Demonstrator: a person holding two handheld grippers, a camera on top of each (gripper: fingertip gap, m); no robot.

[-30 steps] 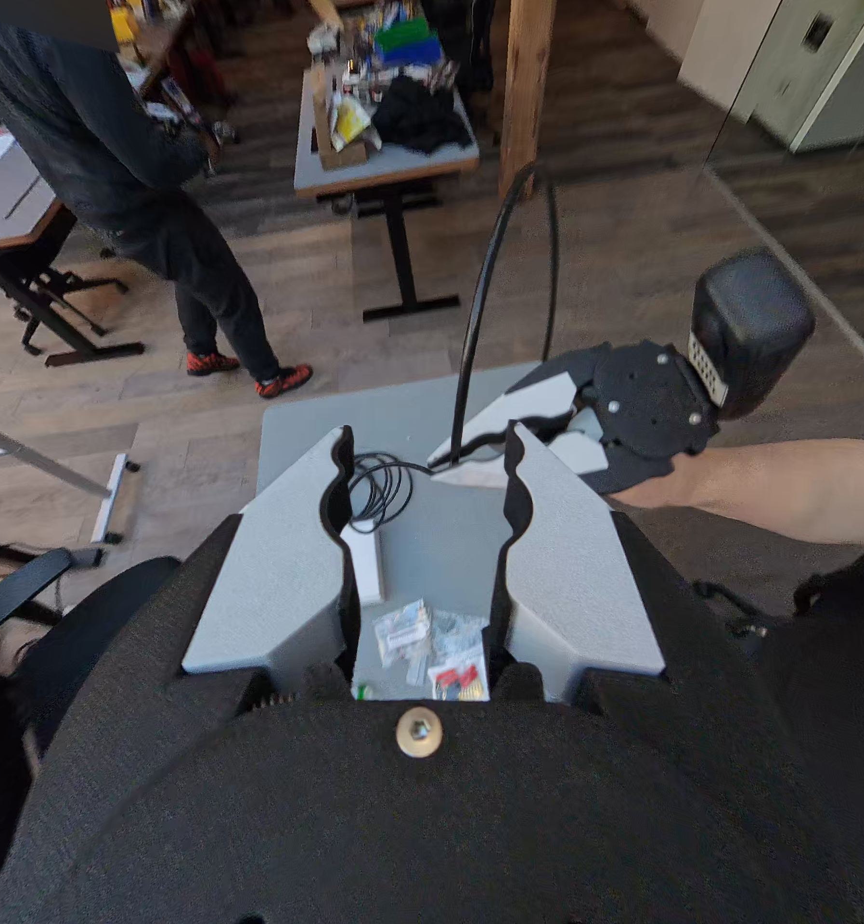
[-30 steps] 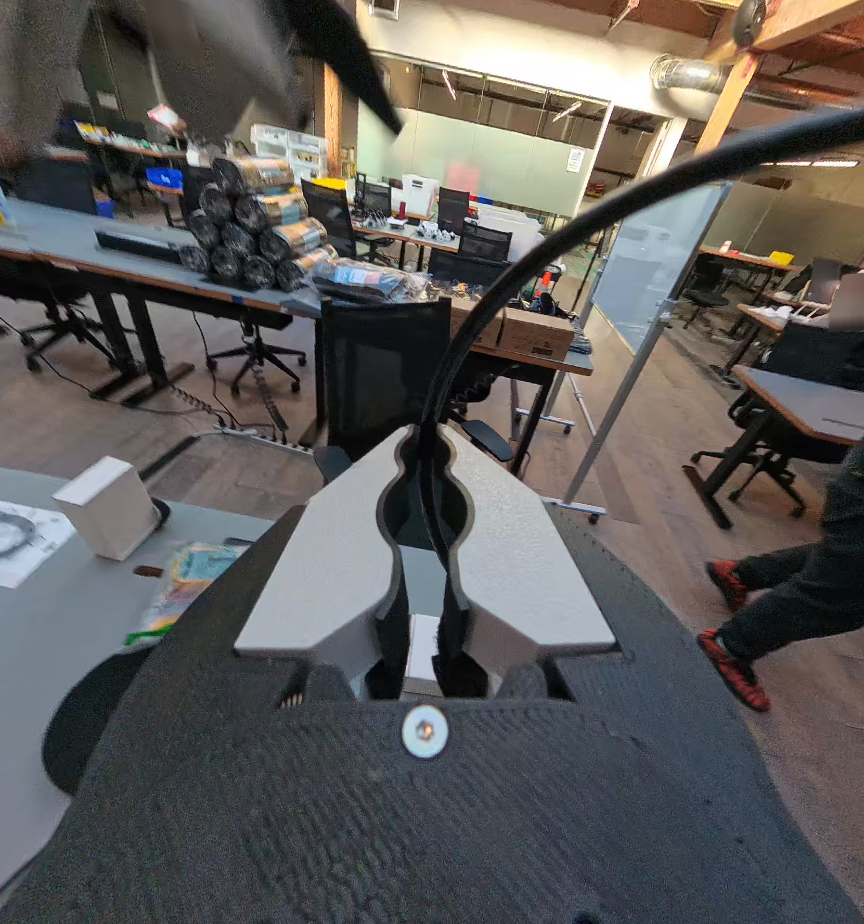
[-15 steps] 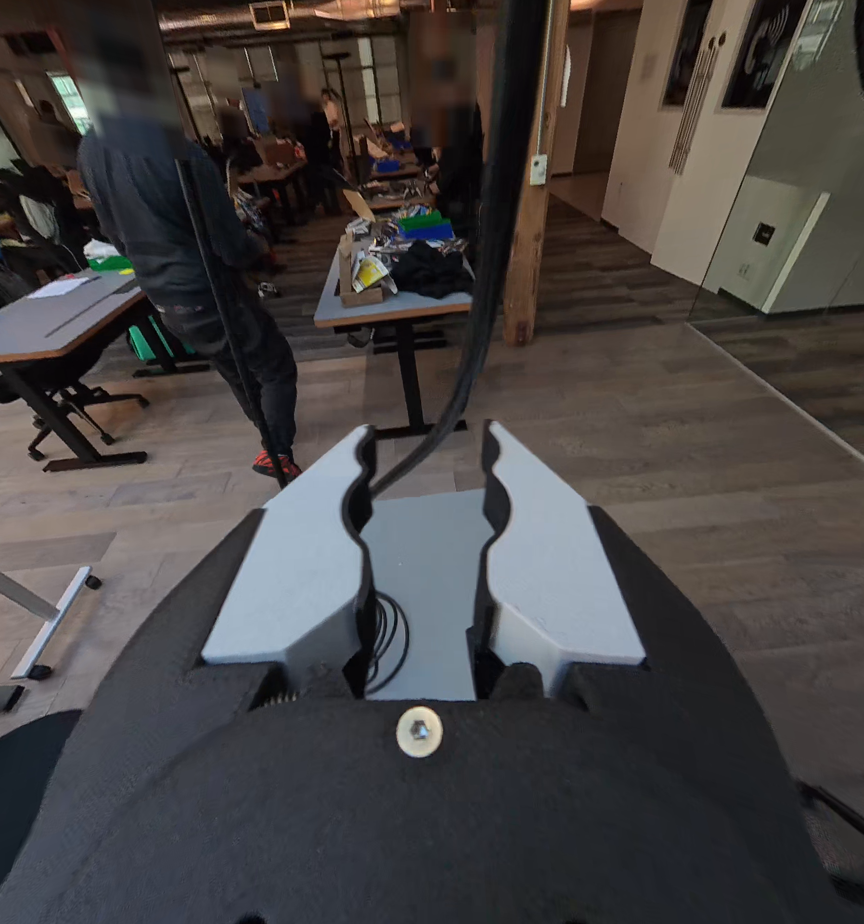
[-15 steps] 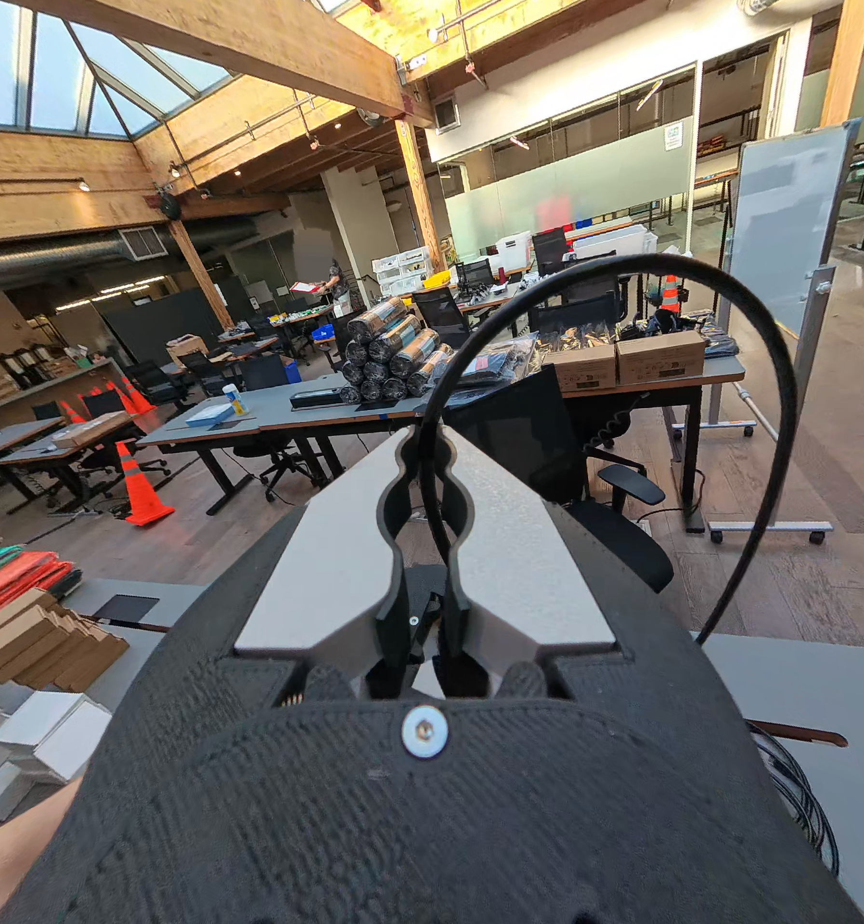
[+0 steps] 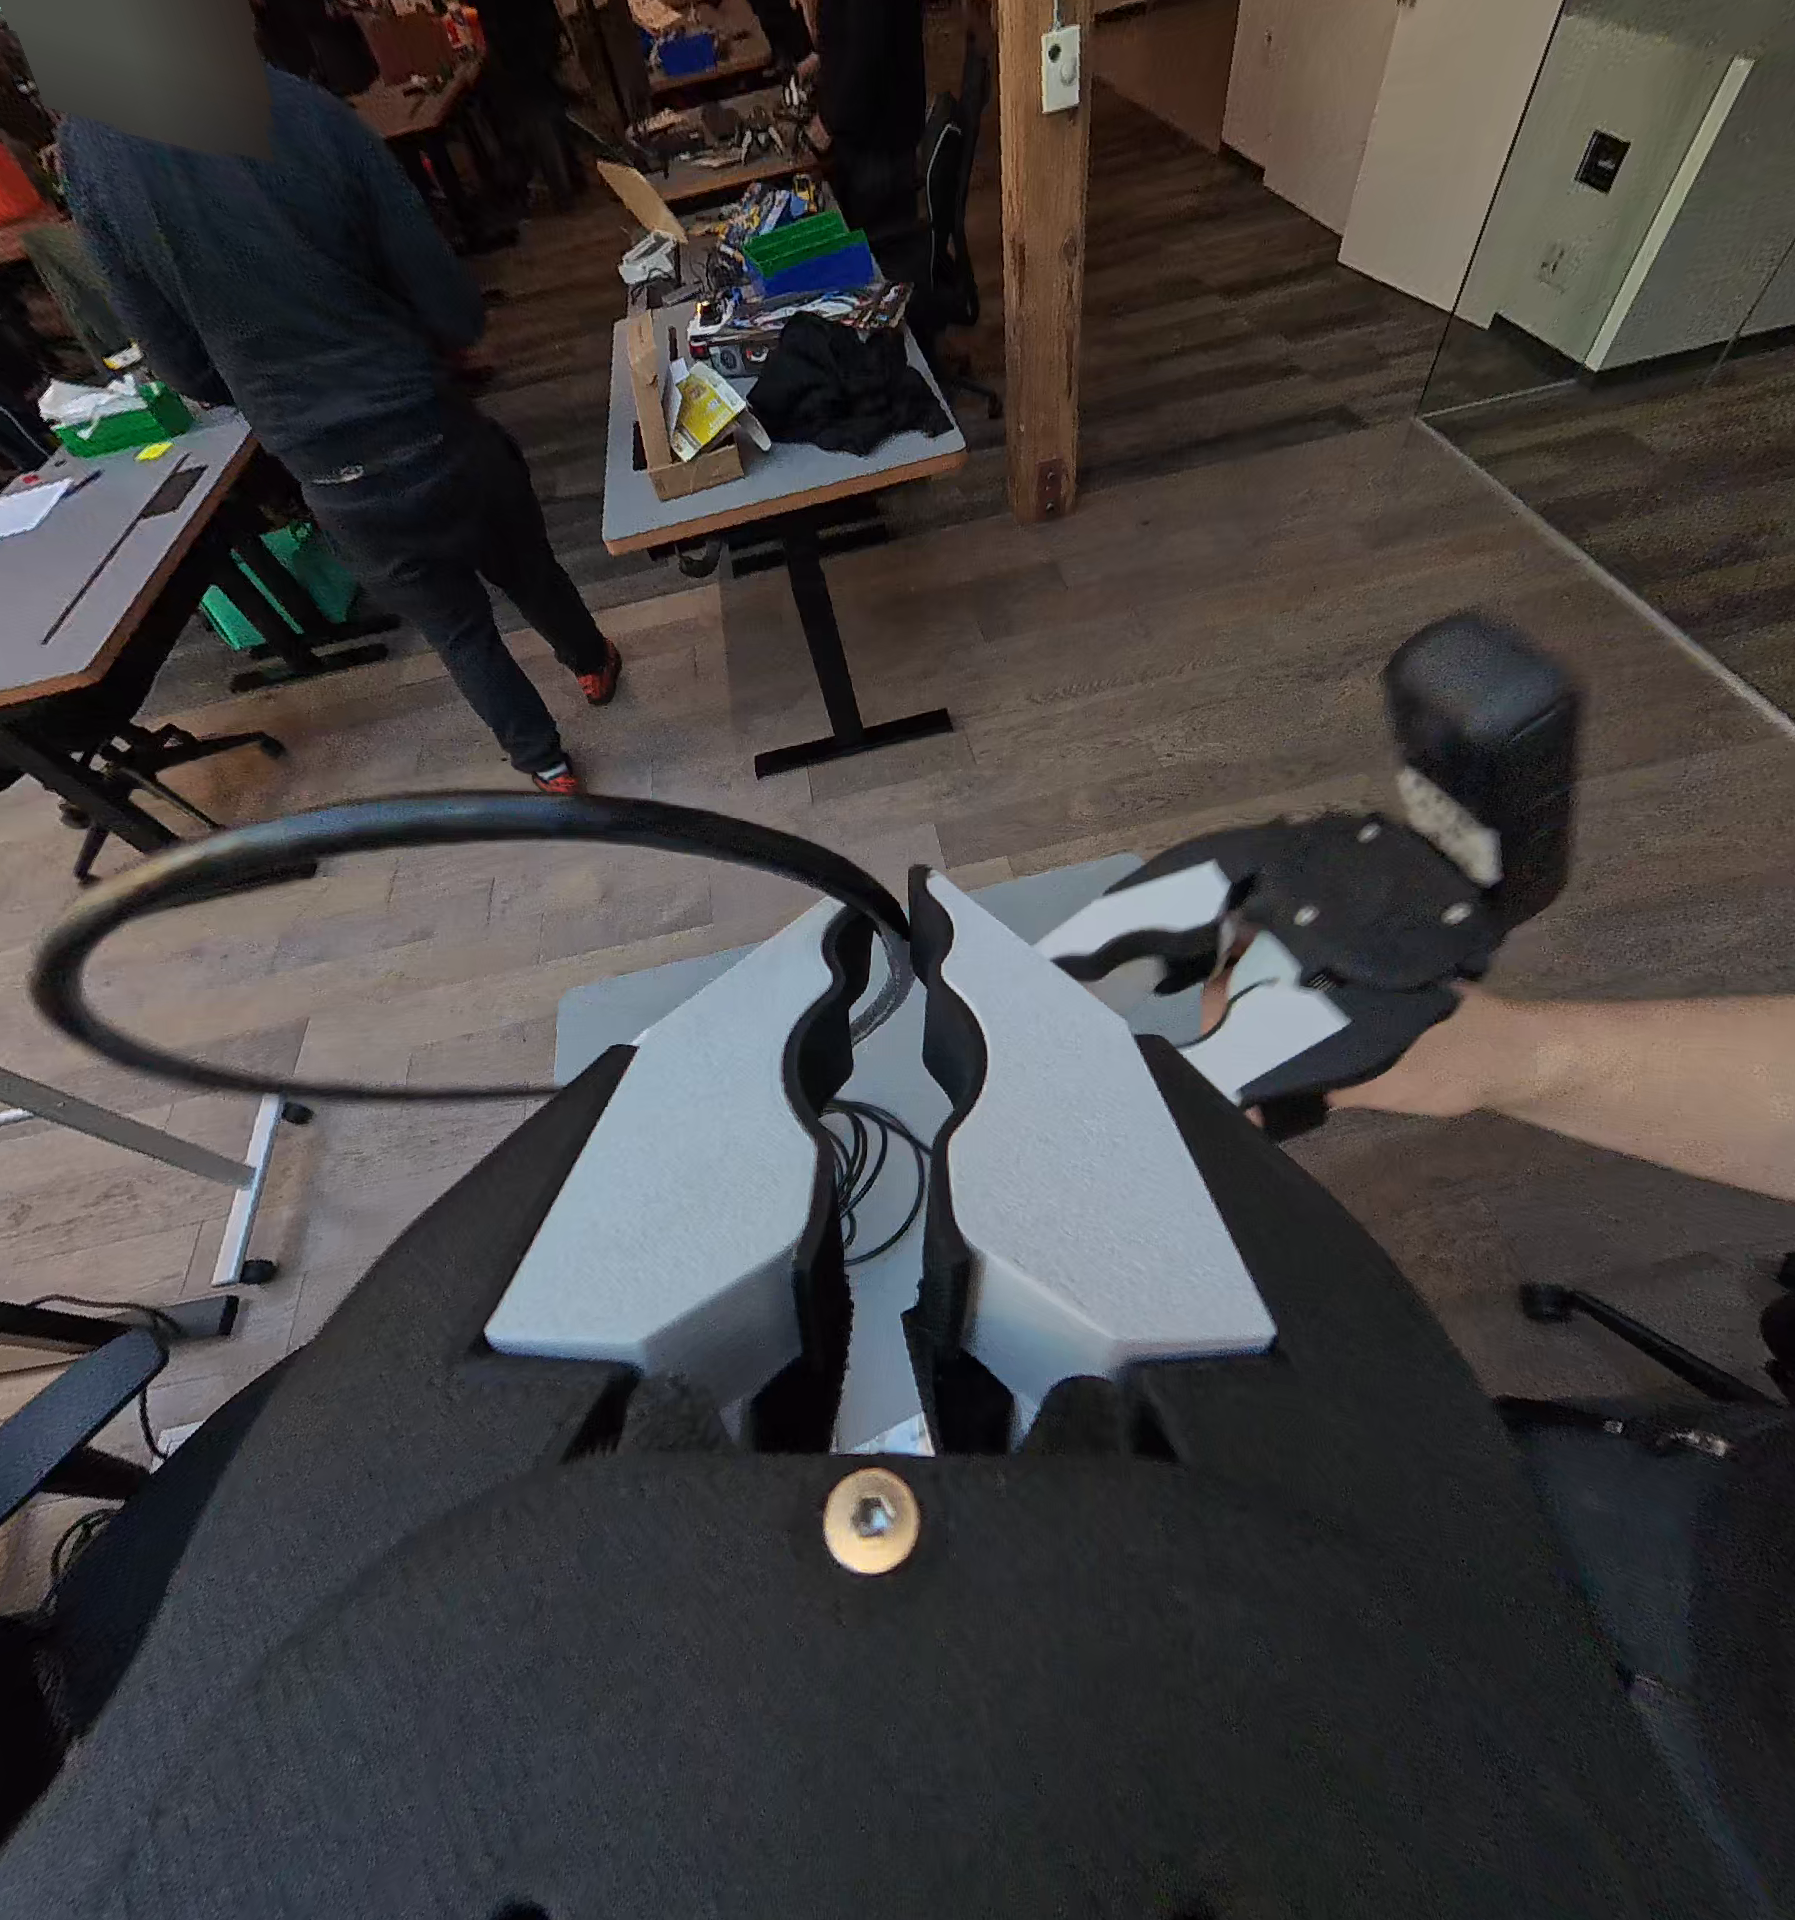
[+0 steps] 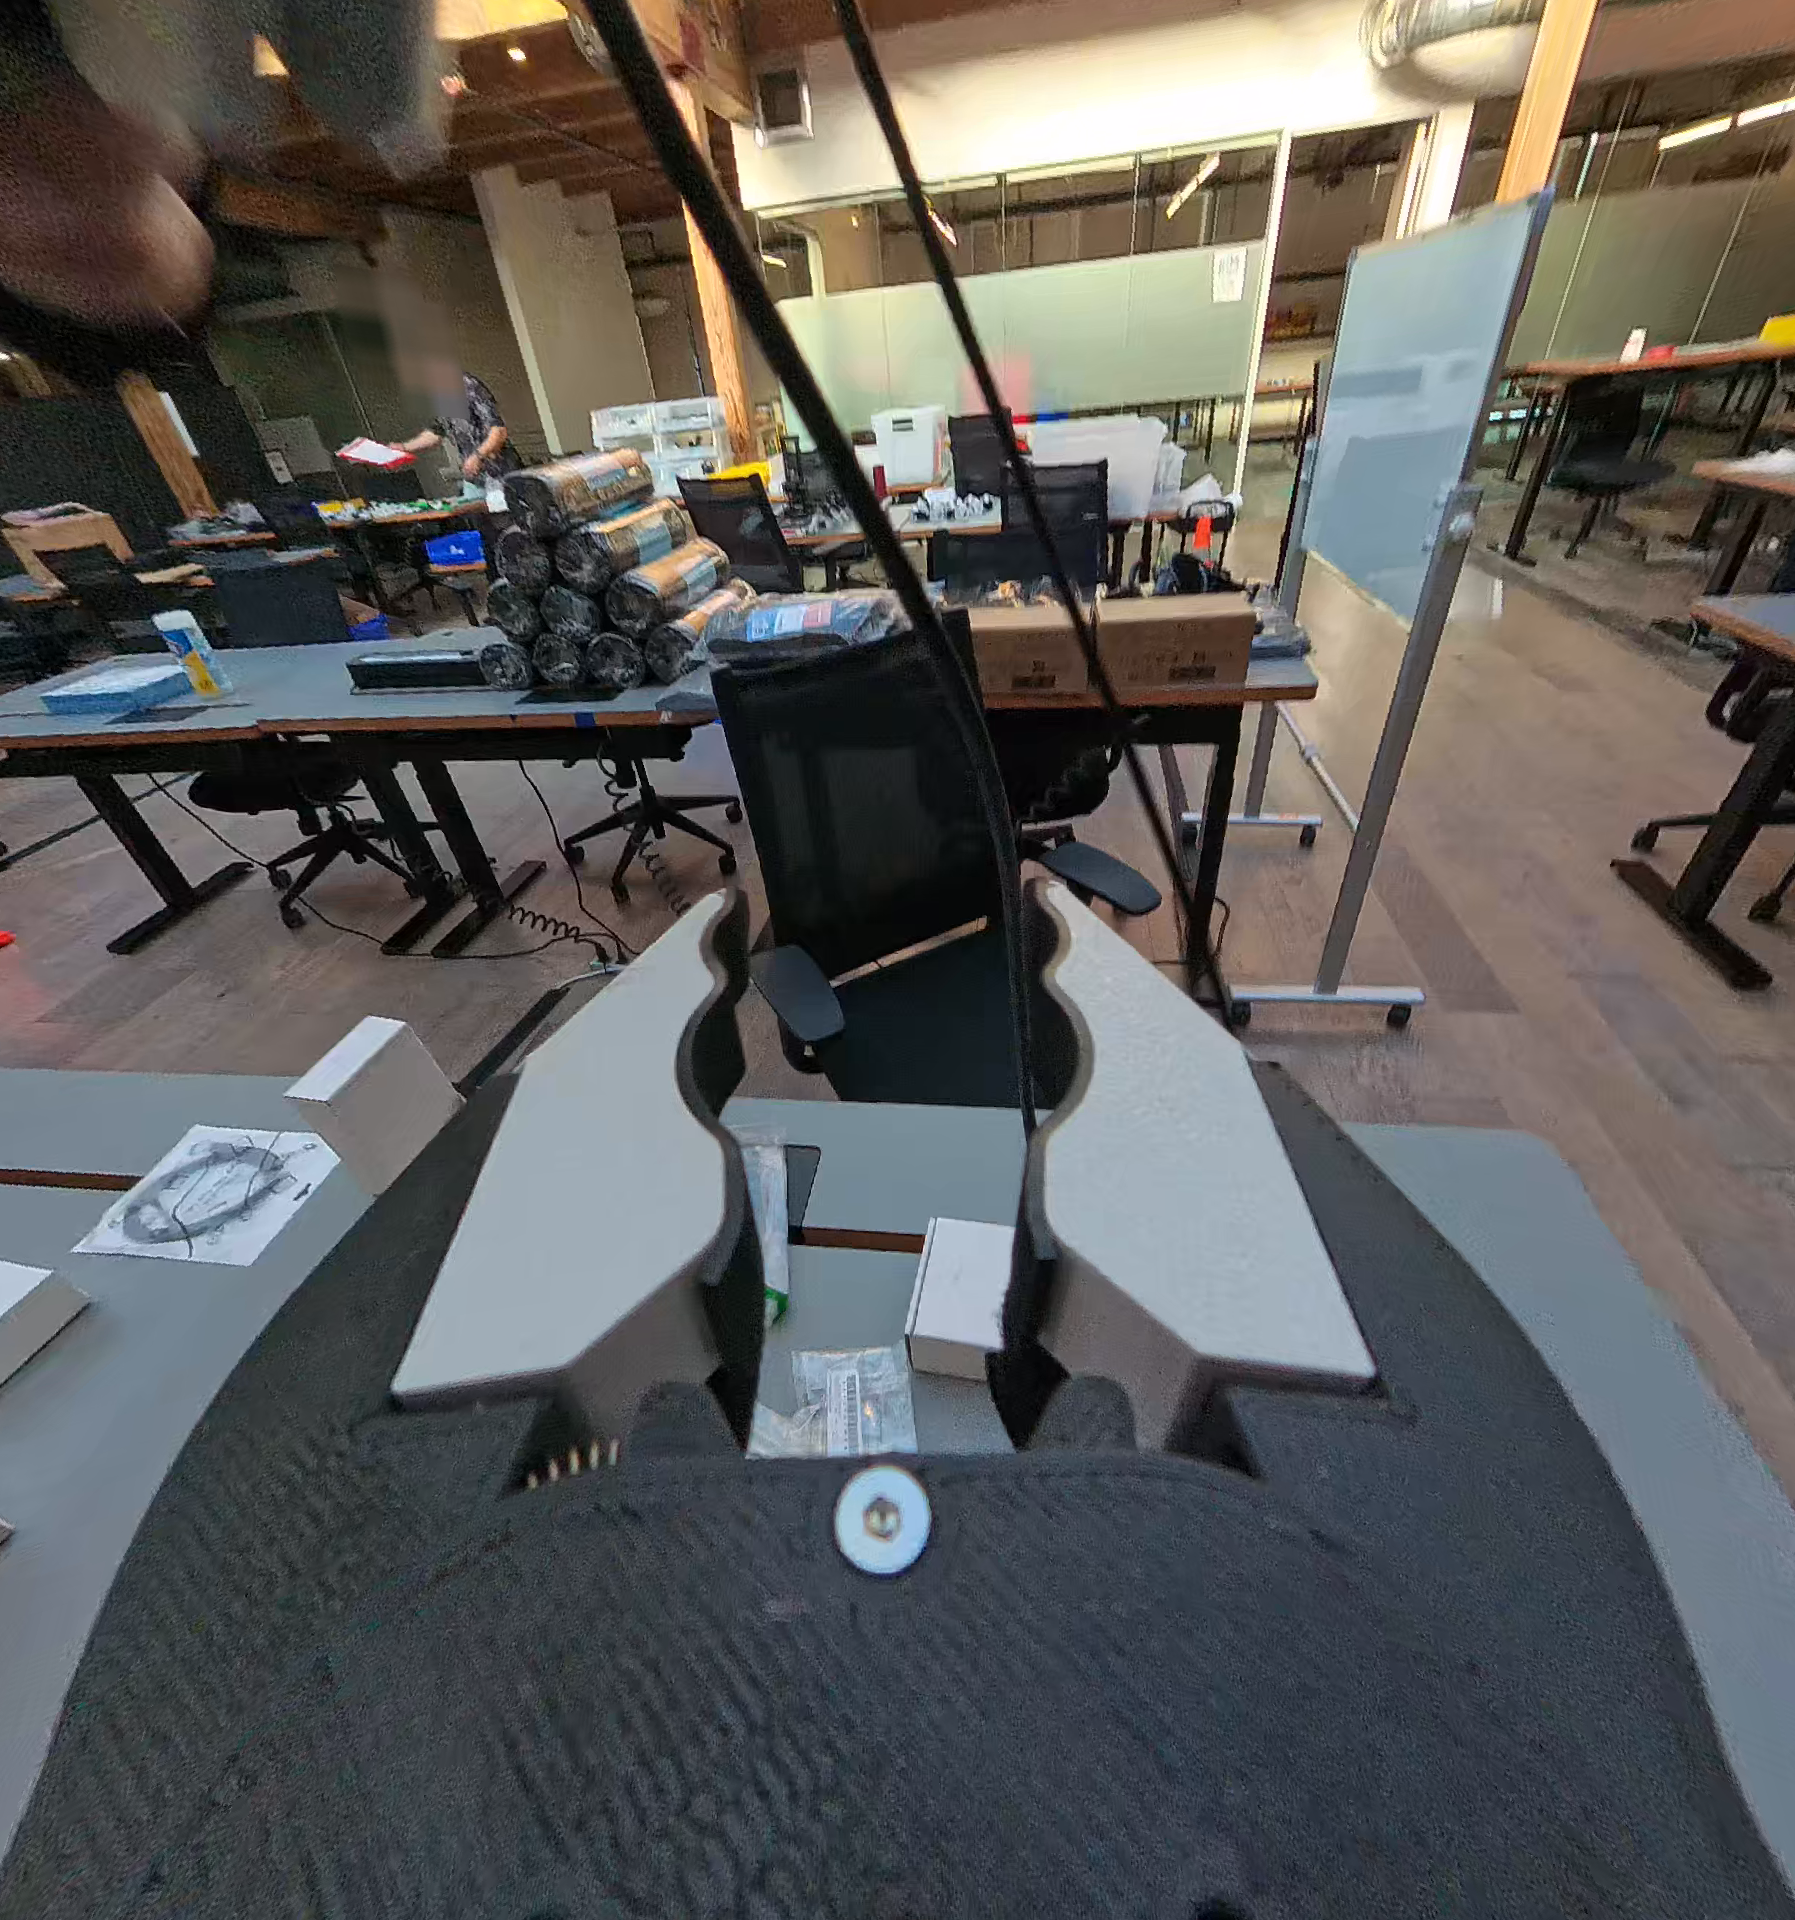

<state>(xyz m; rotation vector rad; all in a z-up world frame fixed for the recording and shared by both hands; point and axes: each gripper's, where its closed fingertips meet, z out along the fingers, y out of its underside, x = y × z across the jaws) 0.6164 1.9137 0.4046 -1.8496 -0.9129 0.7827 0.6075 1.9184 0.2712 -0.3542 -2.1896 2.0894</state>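
Observation:
My left gripper [image 5: 888,904] is shut on a thick black cable [image 5: 373,821] pinched at its fingertips. The cable arcs out to the left in a wide loop above the floor. A coil of thin black cable [image 5: 877,1153] lies on the grey table [image 5: 602,1023] below the jaws. My right gripper [image 6: 888,904] is open. The black cable [image 6: 1012,935] runs down from above along the inner side of its right finger [image 6: 1173,1174]. The right gripper also shows in the left wrist view [image 5: 1184,956], held by a bare arm, just right of my left fingertips.
On the grey table [image 6: 1495,1247] lie a small white box [image 6: 960,1294], a clear plastic bag [image 6: 836,1397], a white packet [image 6: 768,1216], a tilted white box [image 6: 373,1091] and a printed sheet [image 6: 212,1195]. A black office chair [image 6: 862,831] stands beyond the table edge. A person [image 5: 353,343] stands on the floor to the left. One gripper's finger ends stand about 15 cm off the other's.
The left gripper has closed on the thick cable and tilted down toward the table. The right gripper has opened from its grip on the cable and now faces across the table.

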